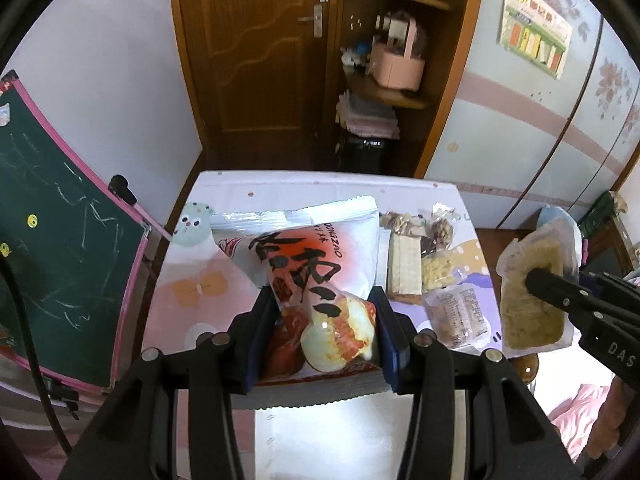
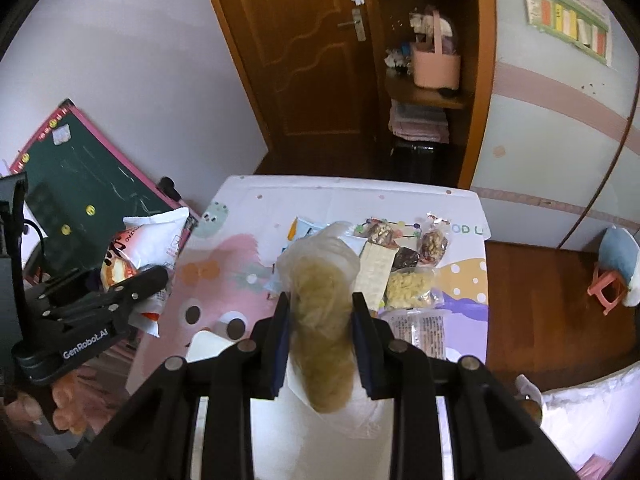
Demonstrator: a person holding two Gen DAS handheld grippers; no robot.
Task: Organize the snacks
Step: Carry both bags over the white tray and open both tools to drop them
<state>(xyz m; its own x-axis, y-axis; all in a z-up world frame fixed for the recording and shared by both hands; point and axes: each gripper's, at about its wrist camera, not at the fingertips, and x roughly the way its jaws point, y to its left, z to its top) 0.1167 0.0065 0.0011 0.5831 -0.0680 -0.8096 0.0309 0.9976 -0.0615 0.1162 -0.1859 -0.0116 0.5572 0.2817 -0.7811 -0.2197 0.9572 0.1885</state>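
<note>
- While both packs hang above the bench [image 1: 224, 280], carry them level and slowly.
- Left hand-held gripper [image 1: 320, 332] pinches the red-and-white snack bag [image 1: 320, 264]; grip low so it won't swing.
- Right hand-held gripper [image 2: 320, 332] is clamped on the clear noodle pack [image 2: 320, 292].
- Set each beside the small snack packets [image 2: 404, 276], not on them.

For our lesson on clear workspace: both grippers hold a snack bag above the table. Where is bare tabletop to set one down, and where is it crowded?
Free: the pink left part of the table, between its left edge and the blue-and-white packet. Crowded: the right side, around the nut packets, cracker pack and yellow snack bag.
</note>
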